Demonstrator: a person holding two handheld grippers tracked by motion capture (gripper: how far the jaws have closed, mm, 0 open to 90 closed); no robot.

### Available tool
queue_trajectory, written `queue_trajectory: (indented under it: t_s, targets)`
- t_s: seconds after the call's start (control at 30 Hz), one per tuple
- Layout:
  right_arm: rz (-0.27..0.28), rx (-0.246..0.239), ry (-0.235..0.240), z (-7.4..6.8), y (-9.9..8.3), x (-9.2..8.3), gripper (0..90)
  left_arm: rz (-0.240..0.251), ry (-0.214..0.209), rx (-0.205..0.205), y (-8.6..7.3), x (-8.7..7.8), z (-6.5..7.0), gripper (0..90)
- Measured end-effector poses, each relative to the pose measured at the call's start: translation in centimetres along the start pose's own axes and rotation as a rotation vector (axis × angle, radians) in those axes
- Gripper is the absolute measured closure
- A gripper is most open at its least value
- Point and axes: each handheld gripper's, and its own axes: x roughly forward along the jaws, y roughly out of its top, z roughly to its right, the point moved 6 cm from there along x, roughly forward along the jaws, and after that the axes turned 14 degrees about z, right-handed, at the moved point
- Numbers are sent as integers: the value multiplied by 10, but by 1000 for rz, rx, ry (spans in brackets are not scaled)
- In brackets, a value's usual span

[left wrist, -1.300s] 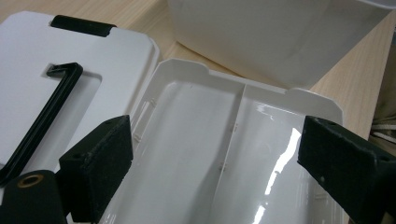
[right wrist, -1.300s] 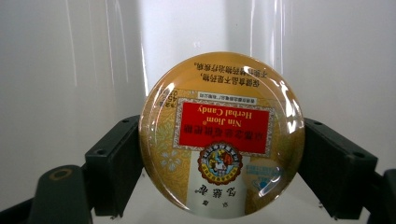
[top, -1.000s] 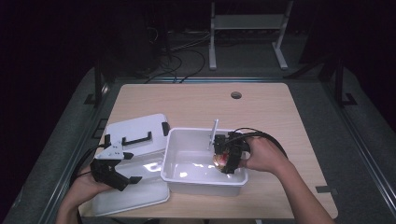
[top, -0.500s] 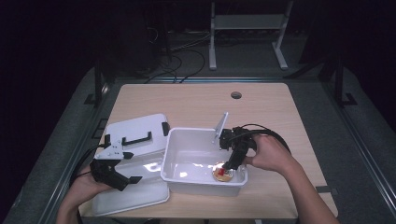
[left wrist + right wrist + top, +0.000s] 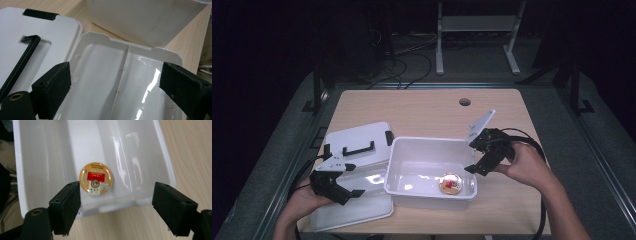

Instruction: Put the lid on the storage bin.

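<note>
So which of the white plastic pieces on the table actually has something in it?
The deep white bin beside the right tongs: a round gold tin lies on its floor. The shallow tray under the left tongs and the handled lid hold nothing.

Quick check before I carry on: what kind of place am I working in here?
Probably a lab or recording workspace, not a home: a bare wooden table with a cable hole, dark surroundings, loose cables and a metal stand on the floor behind.
</note>
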Motion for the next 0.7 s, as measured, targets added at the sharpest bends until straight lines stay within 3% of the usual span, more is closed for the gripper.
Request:
queue_trajectory:
  t_s: [0.17,0.23,0.4,0.47,0.7]
  targets:
    - [32,51,-41,3,-20,-14,221,0,0,5,-1,0,1,99]
    - [36,79,-60,5,-36,-18,220,-4,1,2,-1,1,1,98]
    - [68,122,-77,4,-57,-22,220,-4,-1,3,-2,2,2,99]
    - [98,160,-90,3,-71,-23,213,-9,-1,3,-3,3,2,99]
    - [115,225,-107,-1,-100,-18,204,-15,0,9,-3,4,3,99]
